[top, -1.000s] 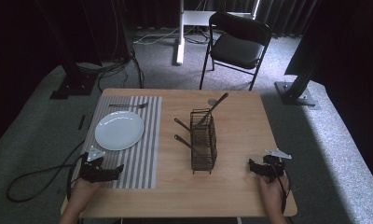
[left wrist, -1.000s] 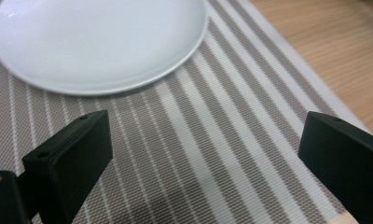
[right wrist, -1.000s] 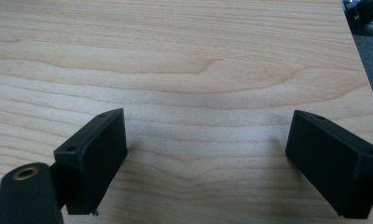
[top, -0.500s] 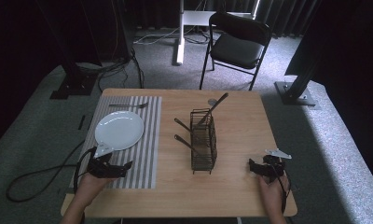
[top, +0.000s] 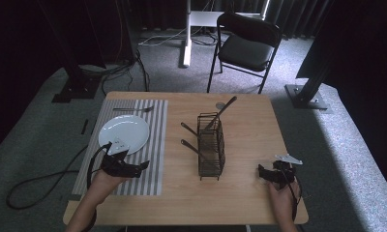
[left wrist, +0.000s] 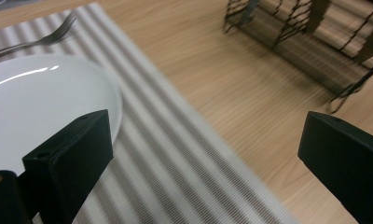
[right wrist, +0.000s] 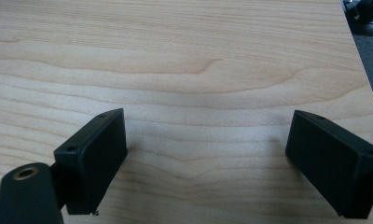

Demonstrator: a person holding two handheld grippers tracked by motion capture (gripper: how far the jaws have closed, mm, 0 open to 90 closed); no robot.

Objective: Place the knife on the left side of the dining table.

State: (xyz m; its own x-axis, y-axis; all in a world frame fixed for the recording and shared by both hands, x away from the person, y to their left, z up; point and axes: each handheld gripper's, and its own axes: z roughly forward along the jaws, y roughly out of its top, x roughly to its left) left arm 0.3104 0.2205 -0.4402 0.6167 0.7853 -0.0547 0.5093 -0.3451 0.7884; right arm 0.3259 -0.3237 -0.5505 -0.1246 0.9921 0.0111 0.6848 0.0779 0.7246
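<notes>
Wooden table (top: 240, 193), pale grain, rectangular. A grey-and-white striped woven placemat (top: 148, 145) lies at its left, bearing a round glossy white plate (top: 128, 131) and a metal fork (top: 132, 109) beyond it. A black wire-mesh cutlery basket (top: 211, 145) stands mid-table, dark-handled utensils projecting. Left gripper (left wrist: 208, 154): blocky black jaws spread wide, holding nothing, over the placemat beside the plate. Right gripper (right wrist: 205, 154): jaws wide apart, empty, over bare wood.

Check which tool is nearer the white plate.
Left. The left tool sits just past the white plate on its near side; the right tool is across the wire basket.
</notes>
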